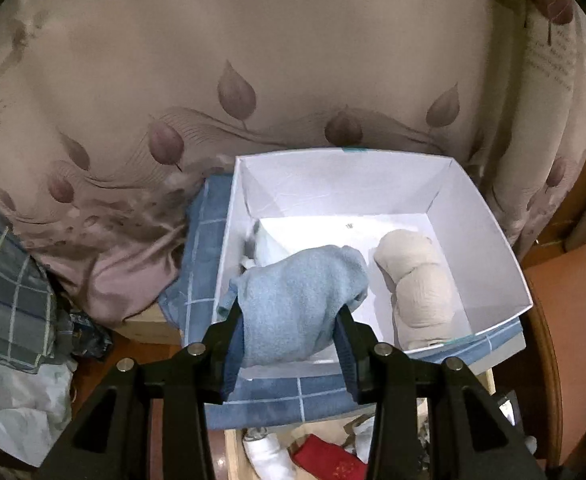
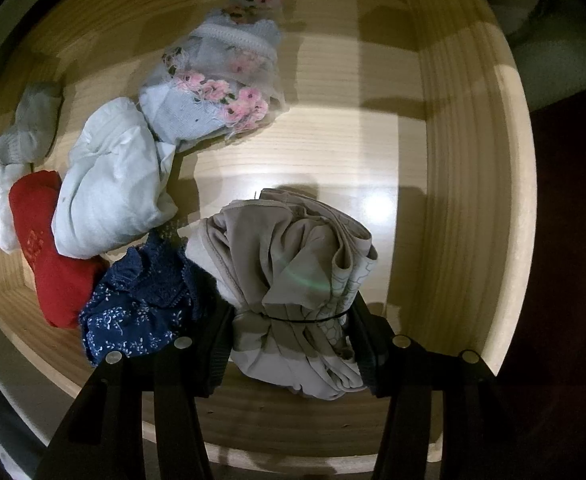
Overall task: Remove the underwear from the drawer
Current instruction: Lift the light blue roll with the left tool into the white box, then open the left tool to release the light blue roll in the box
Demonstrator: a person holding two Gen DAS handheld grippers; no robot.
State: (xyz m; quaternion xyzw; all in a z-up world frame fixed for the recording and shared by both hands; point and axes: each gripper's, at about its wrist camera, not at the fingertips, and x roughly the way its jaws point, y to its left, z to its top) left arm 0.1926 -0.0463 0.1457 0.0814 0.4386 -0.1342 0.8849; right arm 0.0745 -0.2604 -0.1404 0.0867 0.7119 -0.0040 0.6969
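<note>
Underwear, light blue, rolled [image 1: 305, 304]: pinched between the pads of the left tool [image 1: 291, 344], carried above the near left part of a white box [image 1: 489, 240], clear of the box floor. Second roll, beige [image 1: 417, 288], lying in the right half of the same box, near end against the near wall. White folded item [image 1: 269, 246] at the far left of the box floor, partly hidden behind the blue roll. Box seated on a blue checked cloth [image 1: 277, 400]; leaf-print pinkish fabric [image 1: 253, 80] behind, plaid cloth [image 1: 1, 288] at far left. Open drawer corner visible below the cloth, with white and red pieces inside.

Underwear, beige-grey, bundled with a thin black band [image 2: 293, 280]: gripped by the right tool [image 2: 289, 344], both pads pressed against the bundle's sides, tool pointing down into the wooden drawer [image 2: 465, 160]. Bundle resting near the front of the drawer floor. Navy lace-trimmed piece with white floral print [image 2: 141, 308] just left of the bundle, touching it. Red piece [image 2: 53, 256] further left, overlapped by a pale white-blue roll [image 2: 113, 184]. Grey piece with pink embroidered flowers [image 2: 217, 92] toward the far side; small grey sock-like item [image 2: 29, 128] at far left. Right half of the drawer floor bare wood under a bright reflection.
</note>
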